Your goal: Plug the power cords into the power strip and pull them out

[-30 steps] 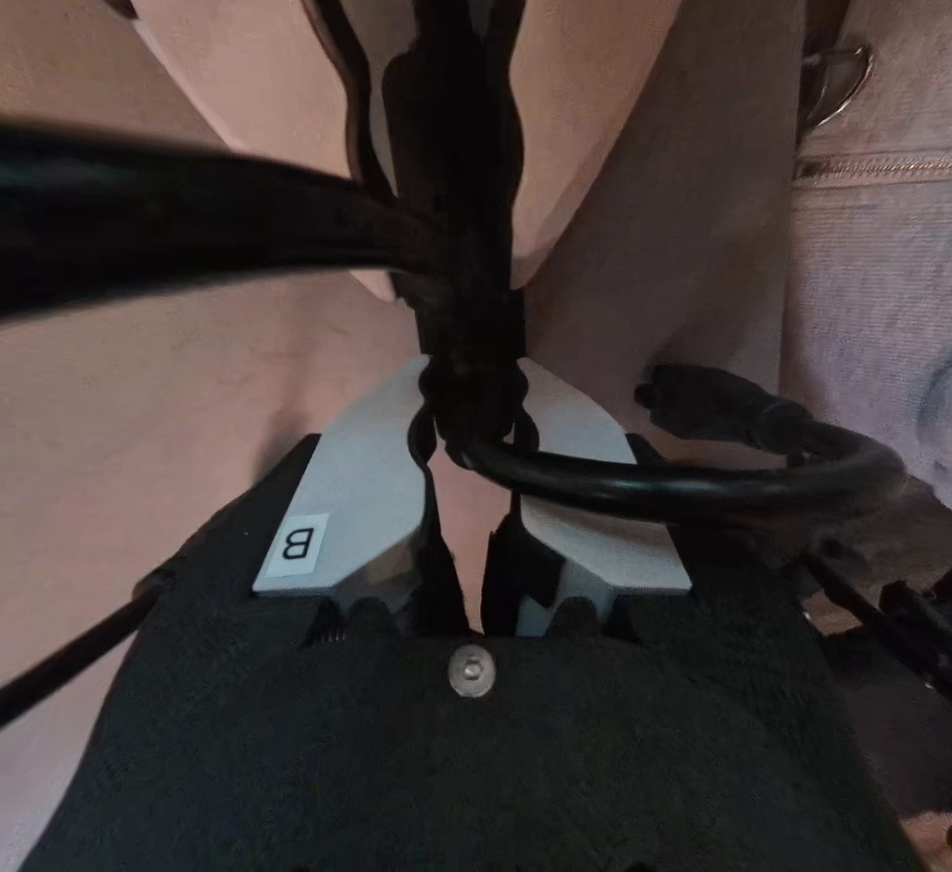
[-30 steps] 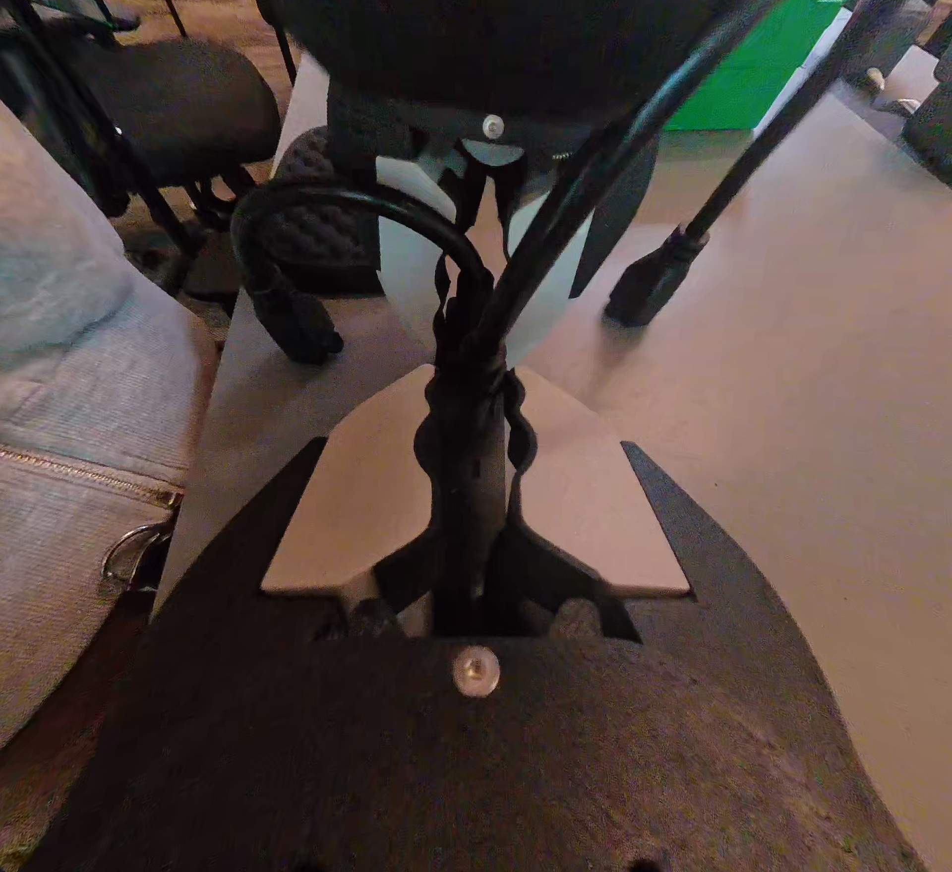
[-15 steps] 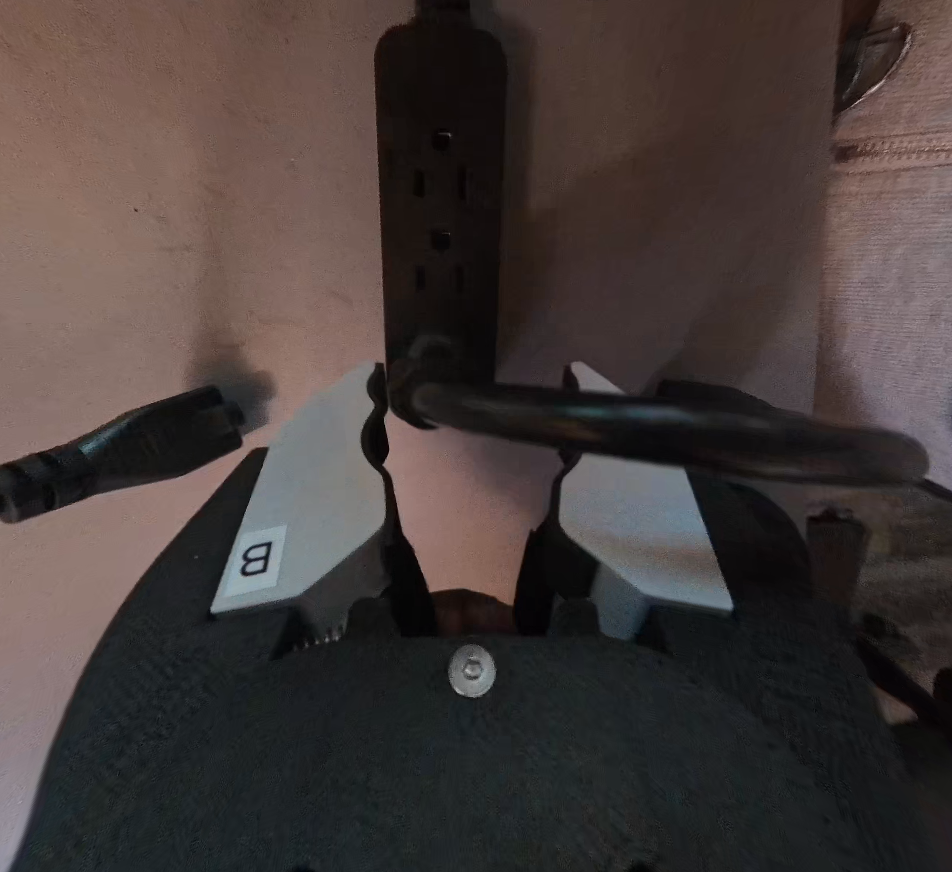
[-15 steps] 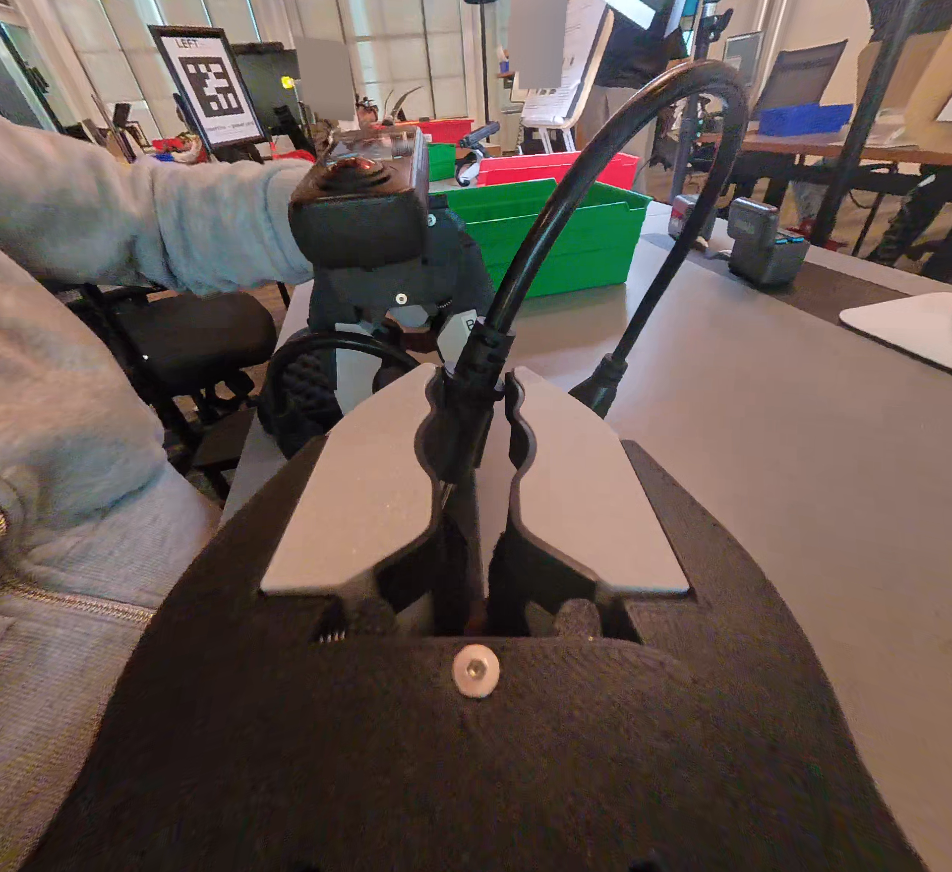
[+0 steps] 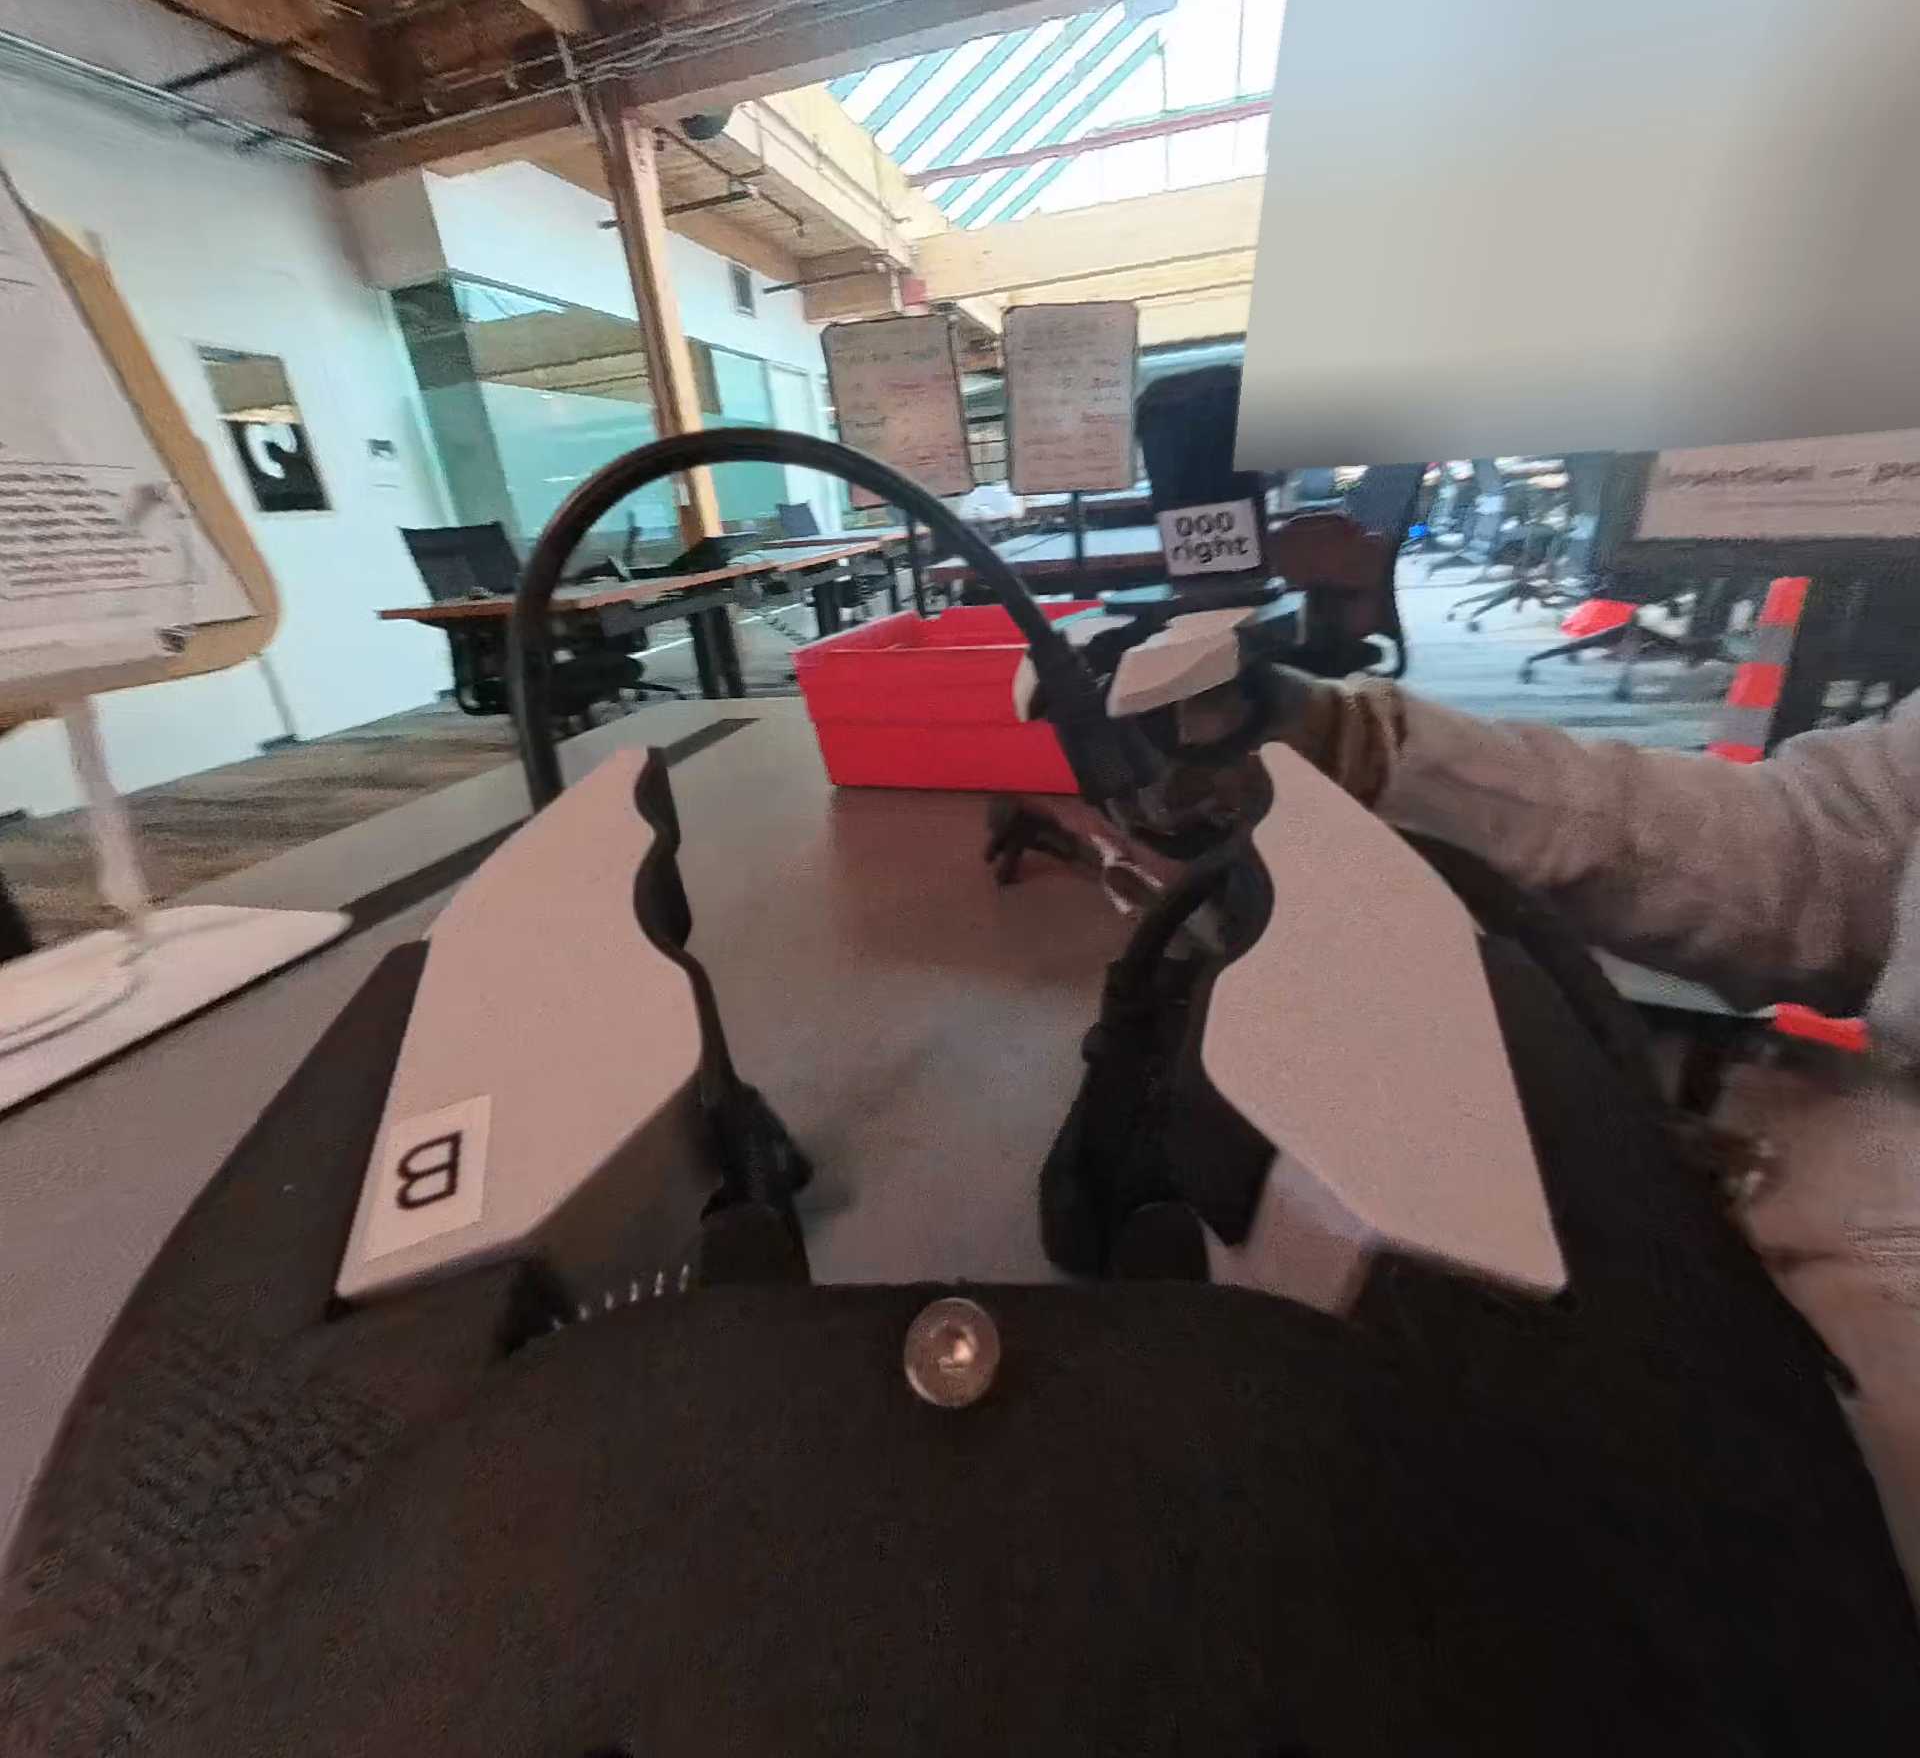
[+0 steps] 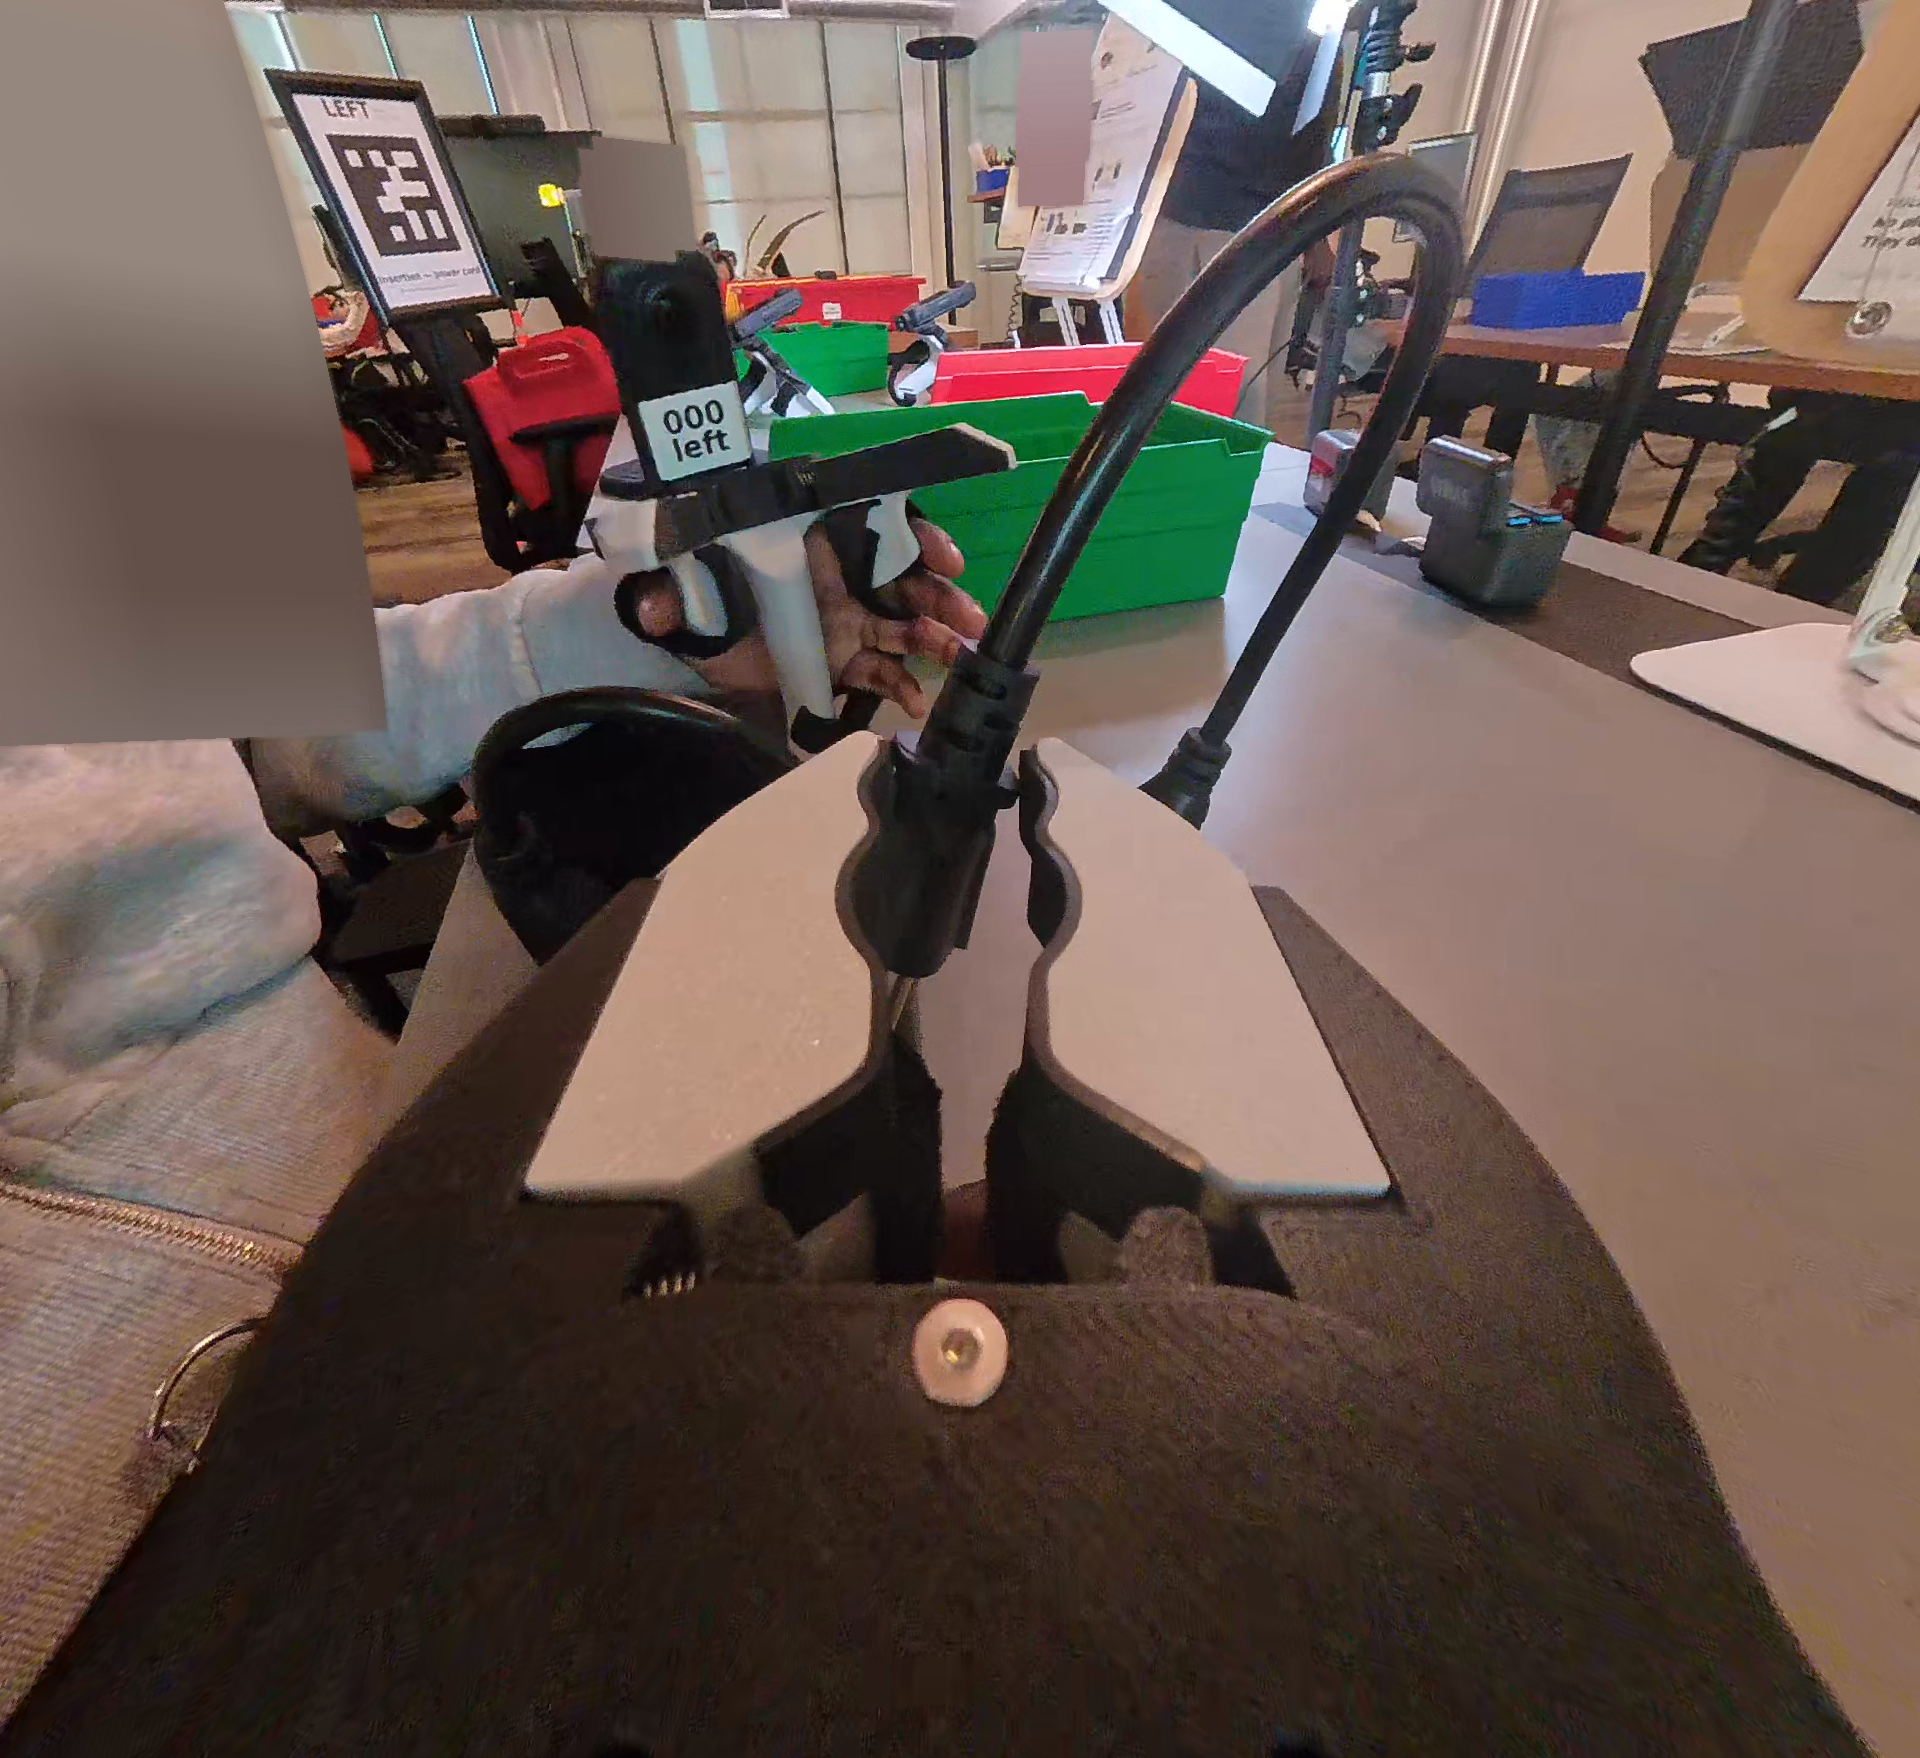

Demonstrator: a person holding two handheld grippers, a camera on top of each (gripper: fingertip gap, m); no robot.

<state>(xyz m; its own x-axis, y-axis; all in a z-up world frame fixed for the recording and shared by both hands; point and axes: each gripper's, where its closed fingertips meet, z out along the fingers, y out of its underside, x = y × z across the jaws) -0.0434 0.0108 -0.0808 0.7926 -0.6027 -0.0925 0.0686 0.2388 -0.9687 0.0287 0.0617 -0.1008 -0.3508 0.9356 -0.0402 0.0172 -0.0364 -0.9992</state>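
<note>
My right gripper (image 6: pixel 951 763) is shut on the black plug (image 6: pixel 930 835) of a power cord and holds it above the grey table (image 6: pixel 1507 929). The cord (image 6: pixel 1351 191) arcs up and over, down to its other end (image 6: pixel 1195 773) on the table. The left wrist view also shows this gripper (image 5: pixel 1143 669) with the plug (image 5: pixel 1086 732). My left gripper (image 5: pixel 956 804) is wide open and empty, raised over the table. A black cord (image 5: pixel 1153 970) runs beside its right finger (image 5: pixel 1351 929) without being gripped. The power strip is hidden.
A green bin (image 6: pixel 1091 503) and a red bin (image 5: pixel 935 711) stand on the table ahead. A white stand base (image 6: pixel 1766 700) and a small grey device (image 6: pixel 1486 524) sit at the right. A looped black cord (image 6: pixel 603 742) lies by the person's grey sleeve (image 6: pixel 468 638). Spacing between my two grippers at the tips: around 11 cm.
My left gripper opened, let go of the power strip and tilted up from the table. My right gripper rose away from the strip with the plug still in its grasp.
</note>
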